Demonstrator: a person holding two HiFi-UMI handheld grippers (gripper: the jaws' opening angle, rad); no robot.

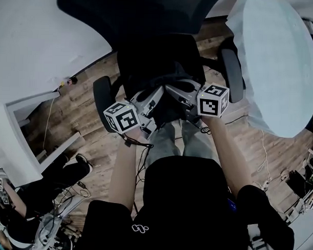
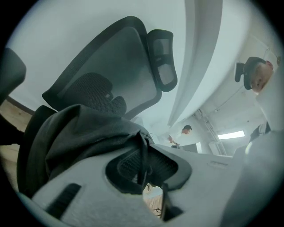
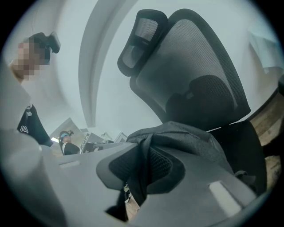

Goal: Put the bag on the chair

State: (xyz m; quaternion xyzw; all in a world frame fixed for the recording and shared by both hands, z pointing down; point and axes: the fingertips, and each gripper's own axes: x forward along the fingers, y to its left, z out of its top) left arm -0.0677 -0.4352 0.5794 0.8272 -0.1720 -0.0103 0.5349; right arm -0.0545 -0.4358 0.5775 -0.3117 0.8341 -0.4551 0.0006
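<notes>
Head view: bag [image 1: 161, 71] sat dark on the chair [image 1: 231, 73] seat, with left gripper [image 1: 155, 99] and right gripper [image 1: 179, 91] at its near edge; long axis unreadable. Left gripper view: fingers [image 2: 88, 195] were opening, pads on the bag's strap, bulk slumped toward the backrest. Right gripper view: fingers [image 3: 199, 195] were opening, a fabric fold pinched between them.

The head view looks steeply down from above the person's own torso, with the chair [image 1: 160, 50] at 12 o'clock and wooden floor [image 1: 74, 119] around it. The left gripper view sits low, very near the bag [image 2: 88, 133], and faces upward, with the backrest [image 2: 111, 66] rising toward 11 o'clock. The right gripper view mirrors it, with the backrest toward 1 o'clock. All 3 views share the chair and bag.
</notes>
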